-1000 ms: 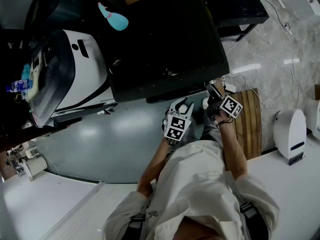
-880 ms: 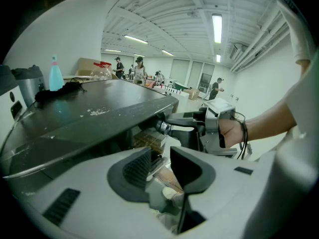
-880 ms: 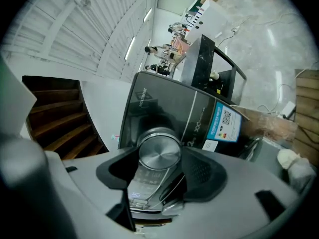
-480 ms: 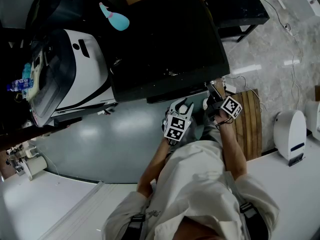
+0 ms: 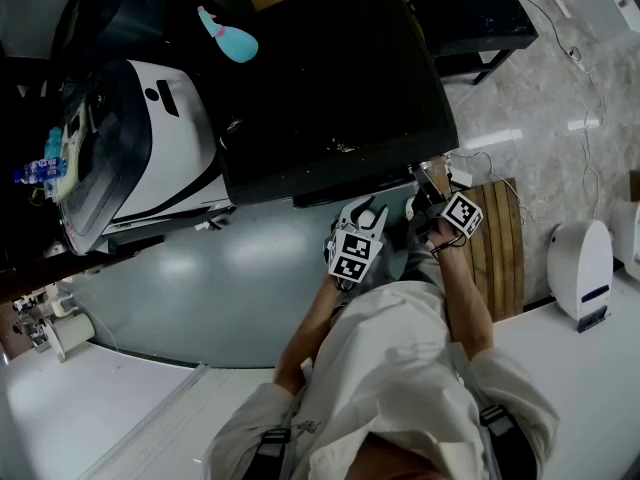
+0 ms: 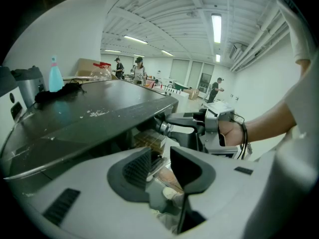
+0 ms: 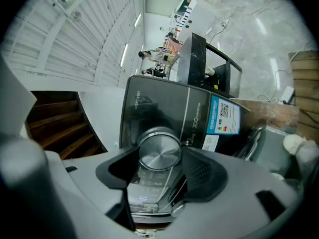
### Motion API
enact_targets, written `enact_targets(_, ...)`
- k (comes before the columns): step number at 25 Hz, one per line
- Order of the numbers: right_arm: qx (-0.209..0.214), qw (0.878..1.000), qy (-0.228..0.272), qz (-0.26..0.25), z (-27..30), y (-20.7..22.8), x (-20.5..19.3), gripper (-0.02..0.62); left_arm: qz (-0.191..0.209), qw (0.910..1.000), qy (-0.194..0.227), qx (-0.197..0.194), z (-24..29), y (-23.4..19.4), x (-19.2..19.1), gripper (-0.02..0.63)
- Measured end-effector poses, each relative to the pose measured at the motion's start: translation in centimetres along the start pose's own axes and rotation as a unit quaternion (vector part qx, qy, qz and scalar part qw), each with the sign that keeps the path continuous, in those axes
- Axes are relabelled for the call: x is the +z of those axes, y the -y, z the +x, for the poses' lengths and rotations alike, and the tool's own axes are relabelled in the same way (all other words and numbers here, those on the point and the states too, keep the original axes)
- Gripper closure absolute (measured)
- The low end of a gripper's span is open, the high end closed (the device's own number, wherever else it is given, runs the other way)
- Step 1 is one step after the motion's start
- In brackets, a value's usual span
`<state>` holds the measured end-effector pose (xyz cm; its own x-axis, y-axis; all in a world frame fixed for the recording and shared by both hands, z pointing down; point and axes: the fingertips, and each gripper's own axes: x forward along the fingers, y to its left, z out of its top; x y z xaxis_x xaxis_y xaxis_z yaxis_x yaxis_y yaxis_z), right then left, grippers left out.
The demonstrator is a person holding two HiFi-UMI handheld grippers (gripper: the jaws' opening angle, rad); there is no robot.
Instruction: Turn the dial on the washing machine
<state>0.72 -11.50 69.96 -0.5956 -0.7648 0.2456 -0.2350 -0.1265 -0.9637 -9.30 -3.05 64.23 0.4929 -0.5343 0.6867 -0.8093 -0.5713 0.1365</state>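
Evidently the right claw [image 7: 160, 157] pinches the dial [image 7: 159, 151] to twist it; the left claw [image 6: 160, 159], at nine o'clock, hangs spread, empty.

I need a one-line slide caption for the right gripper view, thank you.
Right tongs grip the silver dial on the washing machine, their jaws having just eased slightly wider.

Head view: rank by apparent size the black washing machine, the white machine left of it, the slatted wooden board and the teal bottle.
1. black washing machine
2. white machine
3. slatted wooden board
4. teal bottle
The board lies lower, farther from the camera, so its real rank is unsure.
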Motion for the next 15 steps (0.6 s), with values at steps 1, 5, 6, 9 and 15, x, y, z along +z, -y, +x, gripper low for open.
enact_targets(1, 0.0, 1.0, -0.001, 0.0, 0.01, -0.05, -0.01, 0.319, 0.0, 1.0, -0.001, 0.0, 0.0, -0.01, -0.03, 0.48)
enact_targets(5, -0.002, 1.0, -0.001, -0.001, 0.08, -0.1, 0.04, 0.314, 0.0, 1.0, 0.002, 0.001, -0.05, -0.11, 0.2, 0.48)
enact_targets(6, -0.006, 1.0, -0.002, -0.003, 0.05, 0.0, 0.05, 0.313, 0.0, 1.0, 0.003, 0.001, -0.06, -0.14, 0.25, 0.48)
enact_targets(9, -0.015, 1.0, -0.004, -0.009, -0.04, 0.3, 0.0, 0.294, 0.0, 1.0, 0.004, 0.001, -0.06, -0.15, 0.24, 0.48)
enact_targets(15, -0.023, 1.0, -0.004, -0.018, -0.11, 0.4, 0.04, 0.288, 0.001, 1.0, 0.004, -0.002, -0.05, -0.14, 0.32, 0.48)
